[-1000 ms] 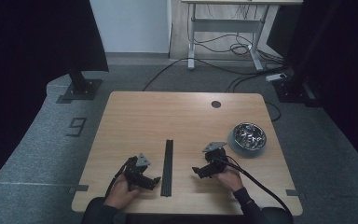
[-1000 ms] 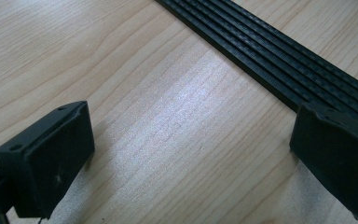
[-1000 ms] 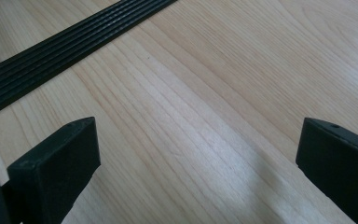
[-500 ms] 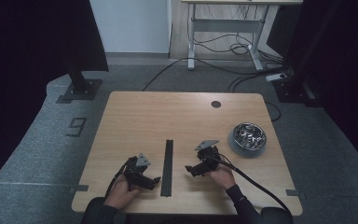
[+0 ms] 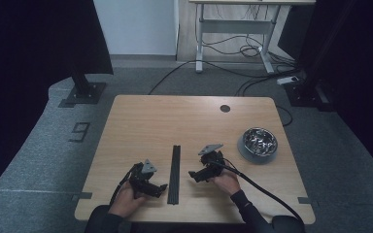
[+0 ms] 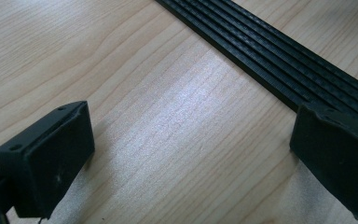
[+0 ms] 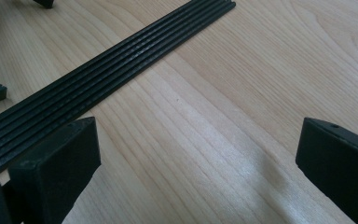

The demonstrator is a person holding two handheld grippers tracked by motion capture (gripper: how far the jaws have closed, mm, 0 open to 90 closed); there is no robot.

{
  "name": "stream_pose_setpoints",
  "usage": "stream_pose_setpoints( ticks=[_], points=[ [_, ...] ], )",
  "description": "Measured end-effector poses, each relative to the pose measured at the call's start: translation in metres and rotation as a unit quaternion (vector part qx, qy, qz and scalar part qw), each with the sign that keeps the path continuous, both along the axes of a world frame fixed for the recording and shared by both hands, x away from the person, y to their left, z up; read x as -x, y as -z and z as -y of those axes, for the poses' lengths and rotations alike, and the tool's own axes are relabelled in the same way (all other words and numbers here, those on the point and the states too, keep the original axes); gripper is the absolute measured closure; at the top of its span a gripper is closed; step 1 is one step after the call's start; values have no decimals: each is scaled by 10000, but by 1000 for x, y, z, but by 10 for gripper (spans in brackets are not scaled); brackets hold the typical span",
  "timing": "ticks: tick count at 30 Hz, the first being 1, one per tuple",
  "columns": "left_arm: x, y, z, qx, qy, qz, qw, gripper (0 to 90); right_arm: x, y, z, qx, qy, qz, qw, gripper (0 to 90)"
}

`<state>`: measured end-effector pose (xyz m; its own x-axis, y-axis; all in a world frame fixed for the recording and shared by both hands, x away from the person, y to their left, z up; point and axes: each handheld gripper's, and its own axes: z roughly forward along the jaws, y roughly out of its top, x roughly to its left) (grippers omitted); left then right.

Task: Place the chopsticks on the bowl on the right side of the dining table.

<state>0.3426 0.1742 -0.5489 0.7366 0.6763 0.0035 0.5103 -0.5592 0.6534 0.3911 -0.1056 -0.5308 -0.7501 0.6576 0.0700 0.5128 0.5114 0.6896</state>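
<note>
A long black ridged strip [image 5: 175, 174] lies flat on the wooden table [image 5: 184, 121], running front to back near the front middle. My left gripper [image 5: 159, 190] rests just left of the strip's near end, its jaws pointing at it. Its own view has the left gripper [image 6: 196, 135] open over bare wood, the strip [image 6: 279, 60] crossing behind its right jaw. My right gripper [image 5: 193, 176] sits just right of the strip. In its own view the right gripper [image 7: 198, 149] is open and holds nothing, with the strip [image 7: 107, 74] running past its left jaw.
A metal bowl [image 5: 258, 141] with shiny contents stands on a grey disc at the table's right side. A round dark grommet [image 5: 225, 108] marks the far edge. A cable [image 5: 267, 194] trails from the right gripper off the front. Desk legs and cables lie on the floor beyond.
My right gripper has moved left, away from the bowl and closer to the strip. The left gripper has stayed where it was.
</note>
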Motion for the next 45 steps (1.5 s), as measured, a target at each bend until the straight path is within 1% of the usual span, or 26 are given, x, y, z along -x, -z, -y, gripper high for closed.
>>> stream_pose_setpoints(
  ticks=[7, 11, 16, 17, 22, 24, 26, 32, 35, 41, 45],
  points=[
    [0, 0, 0, -4, 1, 3, 10000, 0, -1, -1, -9, 23, -18, 1, 10000, 0],
    [0, 0, 0, -4, -1, 4, 10000, 0, -4, -2, -15, 102, -24, 24, 9999, 0],
    [0, 0, 0, -4, -2, 4, 10000, 0, -6, -2, -22, 81, -35, 32, 10000, 0],
    [0, 0, 0, -7, -1, 8, 10000, 0, -6, -2, -24, 128, -51, 47, 9999, 0],
    [0, 0, 0, -3, -2, 4, 10000, 0, -7, -2, -31, 151, -92, 63, 9998, 0],
    [0, 0, 0, -1, -5, 2, 10000, 0, -8, -1, -34, 125, -100, 27, 9999, 0],
    [0, 0, 0, -1, -4, 2, 10000, 0, -9, 1, -36, 193, -94, 39, 9998, 0],
    [0, 0, 0, 0, -5, 1, 10000, 0, -10, 2, -44, 280, -127, 60, 9995, 0],
    [0, 0, 0, 2, -5, -1, 10000, 0, -12, 3, -47, 213, -102, 23, 9997, 0],
    [0, 0, 0, 2, -16, -2, 10000, 0, -15, 8, -53, 318, -44, 7, 9995, 0],
    [0, 0, 0, 0, -20, -1, 10000, 0, -16, 10, -58, 378, -72, 29, 9993, 0]
  ],
)
